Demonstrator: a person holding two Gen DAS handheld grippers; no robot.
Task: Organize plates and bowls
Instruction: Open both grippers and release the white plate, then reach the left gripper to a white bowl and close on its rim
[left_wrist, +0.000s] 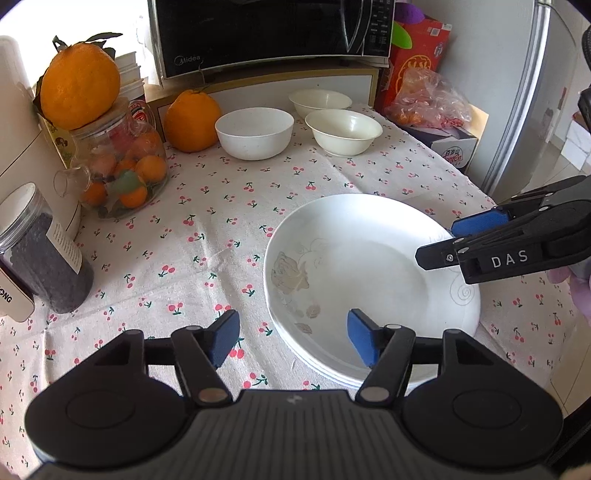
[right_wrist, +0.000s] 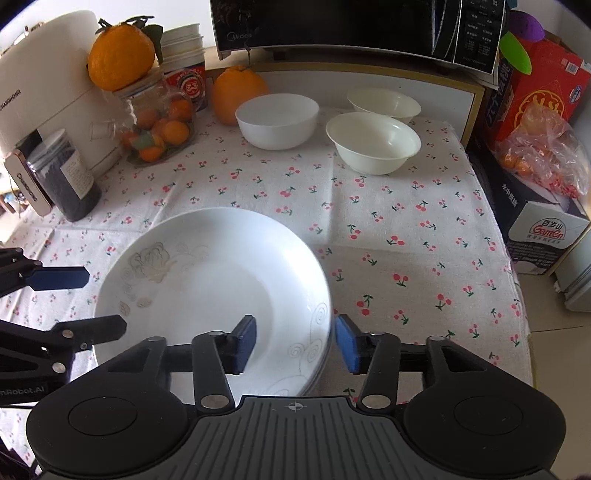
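A stack of white plates (left_wrist: 369, 266) (right_wrist: 221, 280) with a faint flower print lies on the cherry-print tablecloth (left_wrist: 207, 229). My left gripper (left_wrist: 293, 339) (right_wrist: 107, 302) is open across the stack's left rim, one blue pad over the plate and the other over the cloth. My right gripper (right_wrist: 295, 343) (left_wrist: 436, 242) is open across the right rim in the same way. No pad presses on the rim. Three white bowls stand apart at the back: one round bowl (left_wrist: 255, 129) (right_wrist: 277, 118) and two cream bowls (left_wrist: 343, 129) (right_wrist: 373, 140), (left_wrist: 319, 99) (right_wrist: 384, 99).
A microwave (left_wrist: 273, 33) stands behind the bowls. On the left are a large orange (left_wrist: 192, 122), a glass jar of oranges (left_wrist: 125, 173) with another orange on top, and a dark jar (left_wrist: 48, 254). Boxes and a bag (right_wrist: 543, 158) crowd the right, where the table ends.
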